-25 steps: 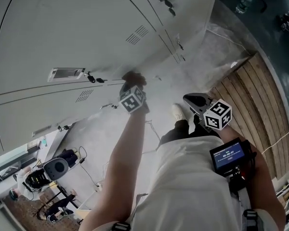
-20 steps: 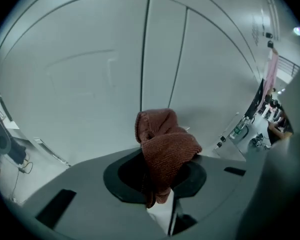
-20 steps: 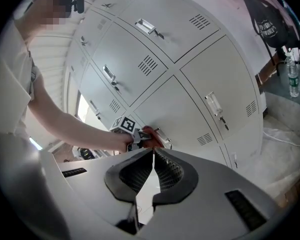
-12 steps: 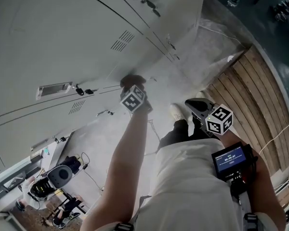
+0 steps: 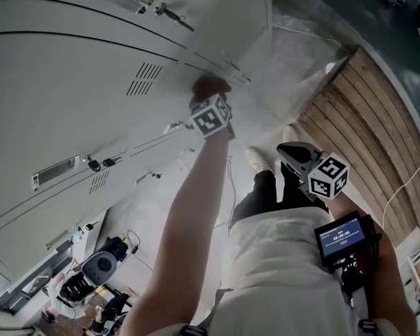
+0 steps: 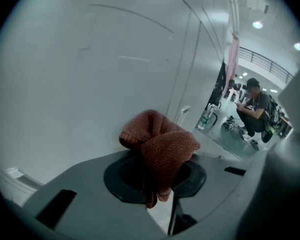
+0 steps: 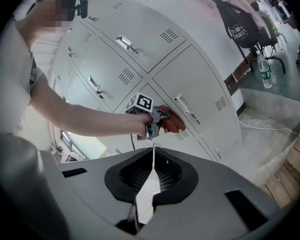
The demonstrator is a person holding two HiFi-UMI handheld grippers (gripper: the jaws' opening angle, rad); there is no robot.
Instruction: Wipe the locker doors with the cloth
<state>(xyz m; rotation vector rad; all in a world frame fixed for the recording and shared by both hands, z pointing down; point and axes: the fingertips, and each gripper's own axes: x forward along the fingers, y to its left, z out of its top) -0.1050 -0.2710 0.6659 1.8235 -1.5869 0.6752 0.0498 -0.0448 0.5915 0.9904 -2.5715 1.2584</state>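
Close to the person's body, at the lower right of the head view, the right gripper (image 5: 285, 149) hangs with its jaws pressed together and nothing between them. Farther out, at the end of the stretched arm (image 5: 185, 222), the left gripper (image 5: 211, 103) is clenched on the rust-red knitted cloth (image 6: 160, 143). The bunched cloth lies against the grey locker door (image 5: 91, 68), near a door handle (image 7: 182, 104), in the upper middle of the frame.
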